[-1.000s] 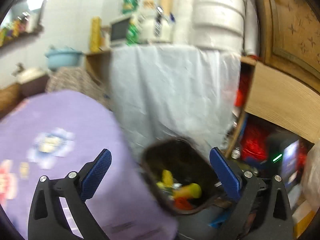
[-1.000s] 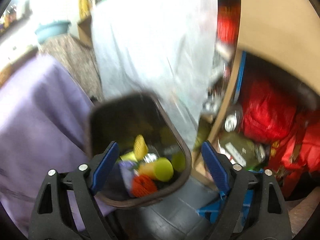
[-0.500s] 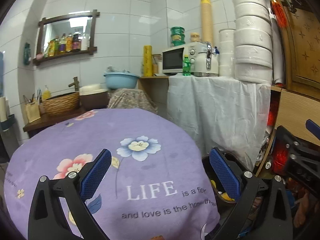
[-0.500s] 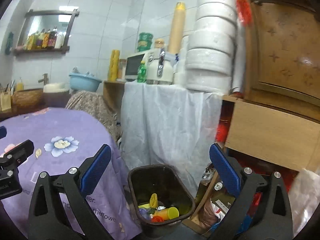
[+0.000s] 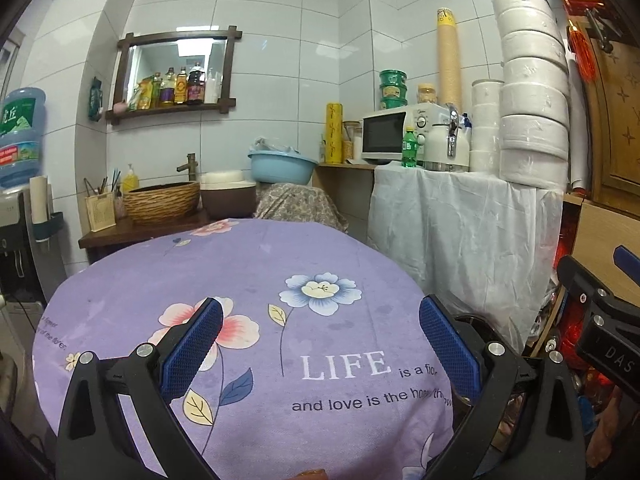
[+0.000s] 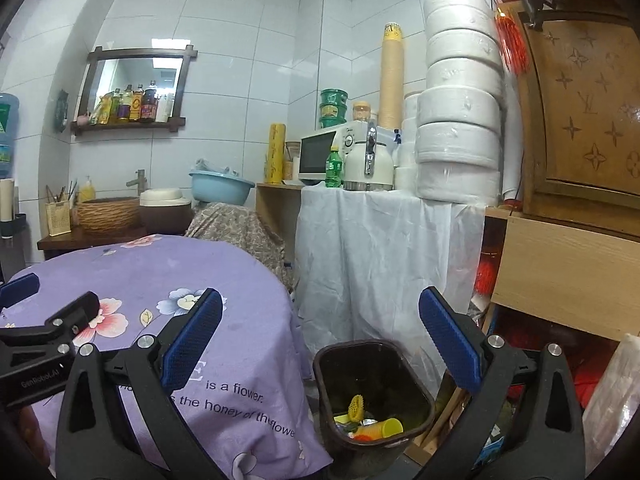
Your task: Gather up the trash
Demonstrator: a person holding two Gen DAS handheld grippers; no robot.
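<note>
The trash bin (image 6: pixel 374 394) stands on the floor at about 6 o'clock in the right wrist view, just beside the draped edge of the round table (image 6: pixel 248 288) and in front of a white sheet (image 6: pixel 380 248) hanging over a counter. It is a dark brown, translucent, rounded-rectangular bin with a thick rim, open at the top. Inside it lies the collected trash (image 6: pixel 370 420): a yellow cup on its side, a yellow ridged piece standing up, something orange-red and a bit of silver wrapper.

The right hand-held gripper (image 6: pixel 320 340) has its blue-padded jaws spread wide with nothing between them; the bin shows through the gap. The left hand-held gripper (image 5: pixel 320 344) is likewise spread wide and empty, over the purple flowered tablecloth (image 5: pixel 248 280) printed with "LIFE". In the left wrist view only a sliver of the bin's rim shows at about 4 o'clock, behind the right-hand finger. A microwave (image 6: pixel 320 156), a green bottle (image 6: pixel 334 168) and a white kettle (image 6: pixel 368 164) sit on the counter at 12 o'clock.
</note>
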